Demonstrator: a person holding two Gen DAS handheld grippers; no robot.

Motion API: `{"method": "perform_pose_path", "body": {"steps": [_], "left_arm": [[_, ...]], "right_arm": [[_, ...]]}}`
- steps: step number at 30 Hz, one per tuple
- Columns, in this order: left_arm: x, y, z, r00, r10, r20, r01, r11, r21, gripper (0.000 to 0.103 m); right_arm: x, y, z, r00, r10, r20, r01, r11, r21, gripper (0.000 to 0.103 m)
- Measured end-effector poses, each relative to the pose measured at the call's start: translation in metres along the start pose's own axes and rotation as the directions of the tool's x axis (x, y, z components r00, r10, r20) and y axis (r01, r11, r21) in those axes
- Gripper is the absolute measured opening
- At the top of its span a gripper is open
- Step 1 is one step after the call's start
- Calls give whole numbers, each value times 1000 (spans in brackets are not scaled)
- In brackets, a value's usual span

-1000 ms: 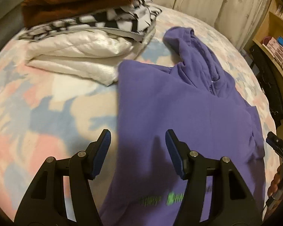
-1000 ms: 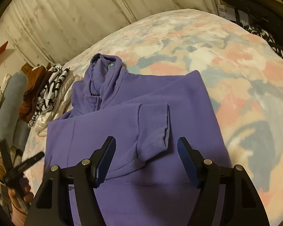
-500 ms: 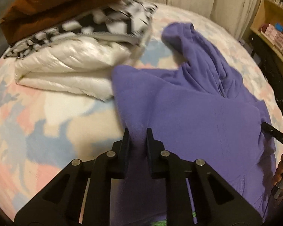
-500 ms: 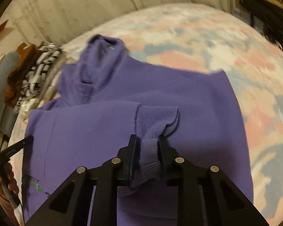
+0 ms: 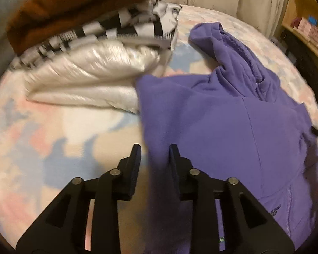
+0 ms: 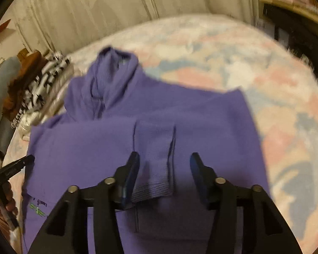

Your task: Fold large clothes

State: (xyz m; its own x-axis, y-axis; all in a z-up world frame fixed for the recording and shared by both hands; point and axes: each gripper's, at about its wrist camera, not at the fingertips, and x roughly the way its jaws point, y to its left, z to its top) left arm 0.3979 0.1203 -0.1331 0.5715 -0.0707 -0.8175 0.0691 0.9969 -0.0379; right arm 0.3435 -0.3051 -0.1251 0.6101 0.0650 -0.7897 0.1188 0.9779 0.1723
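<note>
A purple hoodie (image 5: 222, 127) lies spread on the bed, hood (image 5: 214, 36) at the far end. Its left edge runs between the fingers of my left gripper (image 5: 154, 154). The jaws are opening and the left pad stands clear of the cloth. In the right wrist view the hoodie (image 6: 180, 110) has a sleeve folded across its front. The ribbed cuff (image 6: 154, 158) of that sleeve lies flat between the fingers of my right gripper (image 6: 164, 160). These jaws are opening too, and the right pad is well off the cuff.
A stack of folded clothes (image 5: 84, 42), brown on striped on white, sits on the pastel bed cover (image 5: 42, 137) left of the hoodie. A wooden shelf (image 5: 307, 27) stands at the right. One black finger (image 6: 17, 165) of the left gripper and a hand (image 6: 2, 201) show at the left edge.
Half a second ago both grippers were closed, the left at the hoodie's edge, the right pinching the raised cuff. Both have since parted, and the cuff lies flat again.
</note>
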Motion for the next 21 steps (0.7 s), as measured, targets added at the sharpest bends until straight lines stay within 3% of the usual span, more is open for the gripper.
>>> {"method": "perform_pose_path", "body": {"steps": [2,5,10,12,15,17,18,20,21], "left_arm": [[-18,-9,3,999,20,44,-21,1000,22,25],[-38,-32,11,993,-33,112,30,999,34,25],[-2,-72,24,997,-67,35,67,998,-3,25],[16,-83,26,999,-39,25,39,999,-1,25],[43,-89,21,998,49,31,-50,999,15,24],[56,-82,19,991,126,52,-128,991,32,22],[61,-74,19,989,138,56,-140,990,25,22],[65,-59,21,994,92,54,-91,996,-12,16],[65,-55,21,995,84,52,-83,996,-22,14]], "right_arm": [[-14,9,3,999,4,45,-2,999,-40,51],[-24,33,9,996,62,60,-56,995,-87,51],[2,100,21,991,129,32,-123,981,-147,51],[16,124,19,990,138,12,-134,979,-151,51],[48,140,19,994,103,-27,-106,984,-142,49],[69,134,17,999,36,-39,-41,988,-145,43],[74,128,17,1000,12,-26,-16,988,-151,41],[77,113,16,999,-41,2,40,987,-154,39],[76,102,15,1000,-22,1,22,989,-145,31]]}}
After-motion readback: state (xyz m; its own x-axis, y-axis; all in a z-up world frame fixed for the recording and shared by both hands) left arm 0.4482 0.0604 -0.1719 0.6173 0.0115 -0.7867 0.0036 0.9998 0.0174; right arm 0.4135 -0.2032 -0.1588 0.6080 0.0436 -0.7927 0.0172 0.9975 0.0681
